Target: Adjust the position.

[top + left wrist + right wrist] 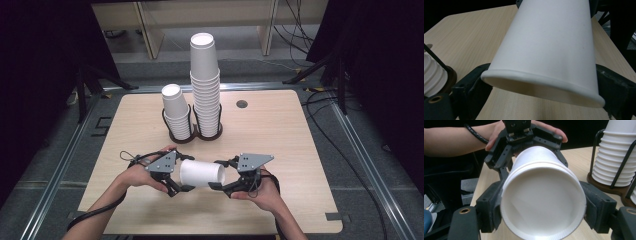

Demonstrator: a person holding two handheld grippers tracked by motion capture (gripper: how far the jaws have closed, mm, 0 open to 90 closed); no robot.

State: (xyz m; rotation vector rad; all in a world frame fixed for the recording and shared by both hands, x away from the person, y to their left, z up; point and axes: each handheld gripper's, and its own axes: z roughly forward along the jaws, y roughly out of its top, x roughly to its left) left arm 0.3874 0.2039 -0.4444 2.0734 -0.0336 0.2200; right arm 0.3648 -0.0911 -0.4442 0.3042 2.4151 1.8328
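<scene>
A white paper cup (201, 173) lies sideways above the desk (280, 130), grasped at opposite ends by the left claw (176, 187) and right claw (217, 185).

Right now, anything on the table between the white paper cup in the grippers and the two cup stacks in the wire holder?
Nothing visible. The white paper cup lies sideways between the left gripper and right gripper; bare wooden table runs to the short stack and tall stack behind it.
</scene>
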